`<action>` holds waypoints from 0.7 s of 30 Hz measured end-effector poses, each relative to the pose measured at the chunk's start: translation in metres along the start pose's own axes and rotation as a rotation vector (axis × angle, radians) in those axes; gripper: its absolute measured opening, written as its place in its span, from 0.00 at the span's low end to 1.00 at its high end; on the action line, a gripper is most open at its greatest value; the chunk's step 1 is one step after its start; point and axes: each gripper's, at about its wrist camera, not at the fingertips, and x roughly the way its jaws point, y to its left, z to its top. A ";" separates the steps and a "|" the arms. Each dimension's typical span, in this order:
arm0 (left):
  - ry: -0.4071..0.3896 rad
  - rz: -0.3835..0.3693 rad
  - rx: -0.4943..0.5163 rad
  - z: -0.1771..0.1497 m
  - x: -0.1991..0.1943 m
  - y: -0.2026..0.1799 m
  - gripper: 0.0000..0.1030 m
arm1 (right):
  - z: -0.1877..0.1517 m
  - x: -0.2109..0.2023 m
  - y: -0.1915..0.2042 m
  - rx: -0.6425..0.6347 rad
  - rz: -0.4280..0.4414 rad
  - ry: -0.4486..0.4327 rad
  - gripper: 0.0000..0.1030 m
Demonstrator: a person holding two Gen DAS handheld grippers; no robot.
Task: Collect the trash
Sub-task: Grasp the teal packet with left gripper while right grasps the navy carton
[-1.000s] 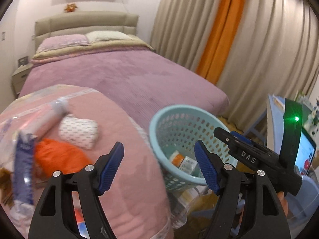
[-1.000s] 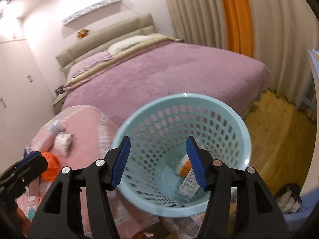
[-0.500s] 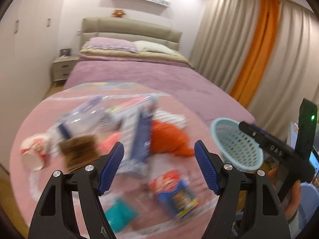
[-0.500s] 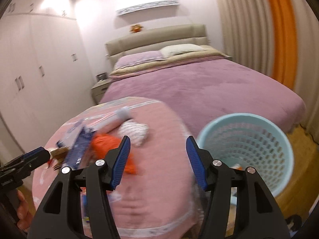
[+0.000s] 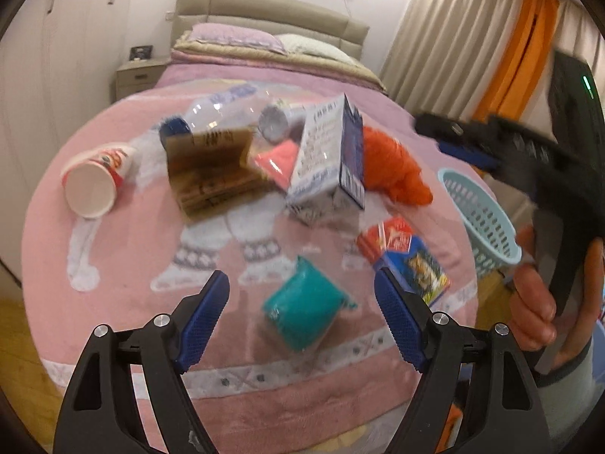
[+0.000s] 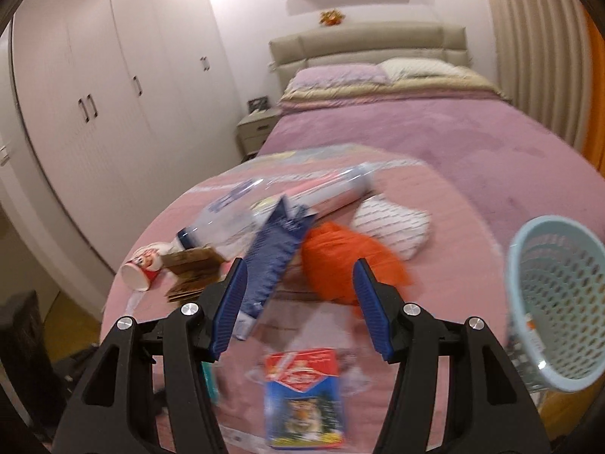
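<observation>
Teal crumpled wrapper [image 5: 304, 308] lies near the table's near edge, straight ahead between the left gripper's [image 5: 302, 308] empty, opening jaws, nearer than the right gripper [image 6: 298, 299], also open and empty.

We see a bedroom: a bed [image 6: 435, 140] with a mauve cover and beige padded headboard [image 6: 370, 43], a nightstand [image 6: 259, 130] beside it, white wardrobe doors [image 6: 113, 87] on the left, beige and orange curtains [image 5: 487, 38] on the right, and wooden floor [image 5: 15, 336].
</observation>
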 end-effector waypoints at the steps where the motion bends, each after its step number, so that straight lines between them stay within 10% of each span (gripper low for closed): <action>1: 0.009 0.001 0.012 -0.005 0.003 0.001 0.75 | 0.000 0.004 0.002 0.002 0.005 0.012 0.53; 15: 0.048 0.038 0.062 -0.018 0.023 0.000 0.73 | -0.001 0.058 0.020 0.054 0.056 0.149 0.55; 21: 0.055 0.070 0.123 -0.020 0.028 -0.014 0.52 | -0.001 0.076 0.021 0.082 0.078 0.190 0.55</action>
